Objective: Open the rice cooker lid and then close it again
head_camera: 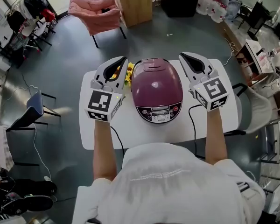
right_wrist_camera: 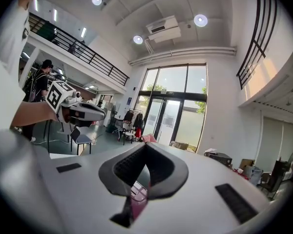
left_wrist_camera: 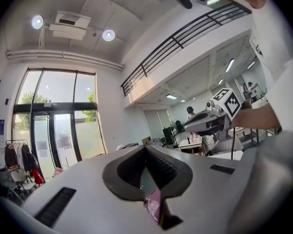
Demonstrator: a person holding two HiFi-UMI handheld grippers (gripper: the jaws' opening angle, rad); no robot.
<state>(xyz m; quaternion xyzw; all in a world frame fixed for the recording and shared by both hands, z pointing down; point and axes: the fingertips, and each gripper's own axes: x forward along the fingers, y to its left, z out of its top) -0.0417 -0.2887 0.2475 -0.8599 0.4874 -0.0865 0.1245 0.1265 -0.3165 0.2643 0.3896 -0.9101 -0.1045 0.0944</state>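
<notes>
The purple rice cooker [head_camera: 157, 88] sits lid-down on the white table [head_camera: 102, 134], with the left gripper [head_camera: 122, 61] and right gripper [head_camera: 183, 57] flanking it, jaws pressed together on nothing, probably held clear of the lid.

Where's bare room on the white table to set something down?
Near edge: a bare strip of white table in front of the purple domed rice cooker, and the front-right patch past the black cord. Crowded: yellow items at the cooker's back left. The left tongs and right tongs hide the flanks.
</notes>
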